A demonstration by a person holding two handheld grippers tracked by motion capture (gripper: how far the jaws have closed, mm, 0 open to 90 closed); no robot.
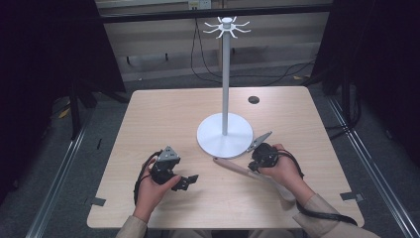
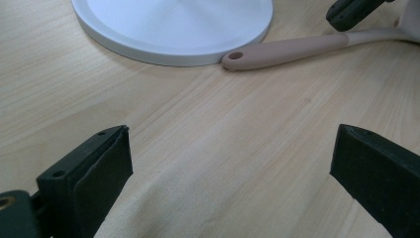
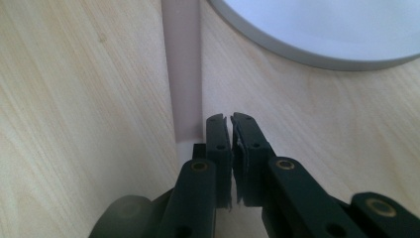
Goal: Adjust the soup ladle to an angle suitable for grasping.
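A white stand (image 1: 225, 135) with a round base, a tall pole and hooks at the top stands mid-table. A spatula with a beige handle (image 1: 233, 165) lies just in front of the base, its handle end touching the base rim (image 2: 198, 59). My right gripper (image 1: 252, 165) sits low over the handle. Its jaws (image 3: 231, 121) are pressed together with nothing between them, and the handle (image 3: 182, 64) runs past their left side. My left gripper (image 1: 188, 181) rests near the front left, open wide (image 2: 230, 163) over bare wood.
A small black round spot (image 1: 253, 99) lies on the tabletop behind the stand, to the right. Cables trail on the floor beyond the far edge. The stand's base (image 3: 322, 29) lies close to the right gripper's tips.
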